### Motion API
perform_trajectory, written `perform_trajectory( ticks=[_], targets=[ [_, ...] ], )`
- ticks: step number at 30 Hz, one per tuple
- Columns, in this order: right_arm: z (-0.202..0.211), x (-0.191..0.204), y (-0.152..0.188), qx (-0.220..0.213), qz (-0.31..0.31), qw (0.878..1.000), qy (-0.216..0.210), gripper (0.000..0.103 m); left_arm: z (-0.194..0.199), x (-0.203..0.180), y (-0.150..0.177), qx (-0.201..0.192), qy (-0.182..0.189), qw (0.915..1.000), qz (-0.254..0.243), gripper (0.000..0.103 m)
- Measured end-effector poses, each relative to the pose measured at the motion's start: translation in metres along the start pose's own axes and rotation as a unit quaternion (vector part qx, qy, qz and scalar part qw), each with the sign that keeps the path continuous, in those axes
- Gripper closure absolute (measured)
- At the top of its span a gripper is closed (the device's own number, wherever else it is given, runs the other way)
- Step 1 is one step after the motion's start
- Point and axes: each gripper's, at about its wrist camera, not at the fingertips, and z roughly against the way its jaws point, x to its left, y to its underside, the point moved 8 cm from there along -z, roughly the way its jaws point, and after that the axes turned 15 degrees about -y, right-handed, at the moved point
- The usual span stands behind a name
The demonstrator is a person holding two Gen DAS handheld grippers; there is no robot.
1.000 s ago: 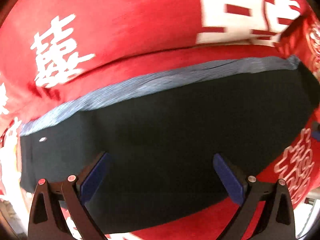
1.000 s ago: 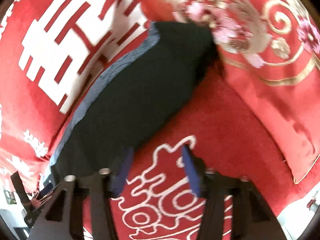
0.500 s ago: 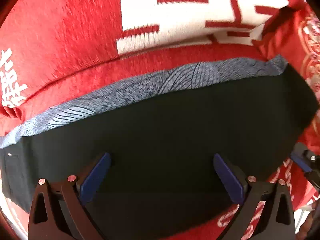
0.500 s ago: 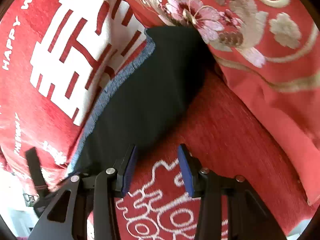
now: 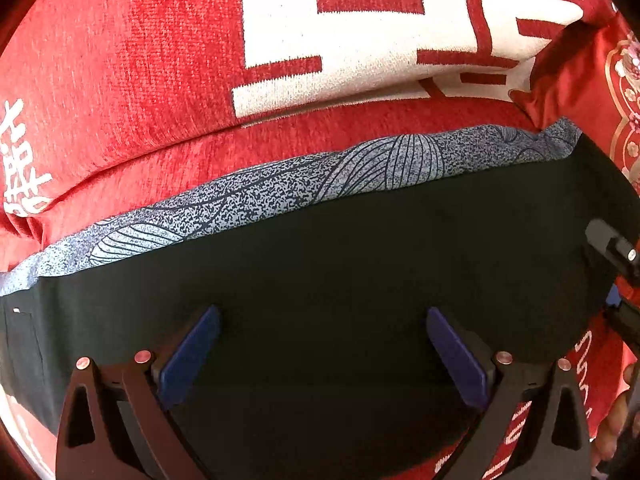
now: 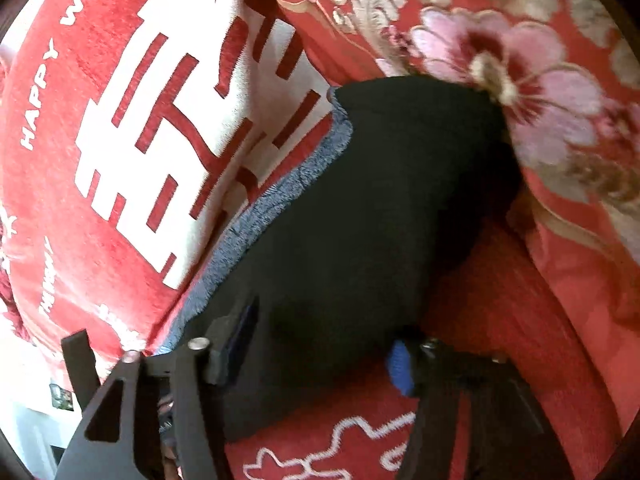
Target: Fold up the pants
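Note:
The pants (image 5: 340, 272) are dark, almost black, with a blue-grey patterned strip (image 5: 280, 196) along the far edge. They lie flat in a long band on a red sofa seat. My left gripper (image 5: 322, 344) is open, its blue pads spread wide just above the dark cloth near its front edge. In the right wrist view the same pants (image 6: 360, 220) run away toward the cushions. My right gripper (image 6: 322, 346) is open, its jaws straddling the near end of the pants. The right gripper's tip also shows at the right edge of the left wrist view (image 5: 616, 256).
A red cover with white characters (image 5: 360, 40) drapes the sofa back behind the pants. A red cushion with pink flowers (image 6: 520, 80) presses against the pants' far end. Red seat cloth with white patterns (image 6: 340, 448) lies in front. The sofa edge and floor show at lower left (image 6: 36, 432).
Both grippers moved in closer to the pants. The right gripper's jaws widened and shifted from the red seat beside the pants onto the pants' near end.

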Motion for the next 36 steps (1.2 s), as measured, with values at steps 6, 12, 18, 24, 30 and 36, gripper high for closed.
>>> perform_trajectory(
  ticks=[6,12,18,24,30,36],
  targets=[
    [-0.004,-0.002,-0.003,0.016,-0.033,0.999,0.015,0.07,0.005,0.003,-0.009,0.029,0.025,0.9991,0.015,0.024],
    [0.016,0.009,-0.005,0.006,-0.045,0.999,-0.023,0.086,0.018,-0.023,-0.022,0.017,0.075,0.9968,0.019,0.025],
    [0.019,0.062,-0.006,0.02,0.033,0.999,-0.026,0.088,0.012,-0.038,-0.018,-0.022,0.046,0.9987,0.006,0.022],
    [0.014,0.118,0.007,0.051,0.142,0.989,-0.002,0.089,0.013,-0.035,-0.018,-0.023,0.064,0.9976,-0.014,0.022],
    [0.001,0.168,0.033,0.082,0.226,0.971,0.017,0.089,0.035,0.038,-0.004,-0.012,0.098,0.9944,0.038,0.022],
    [-0.032,0.216,0.101,0.145,0.327,0.933,0.033,0.088,0.028,0.15,0.022,0.006,0.061,0.9947,0.082,0.022]
  ],
)
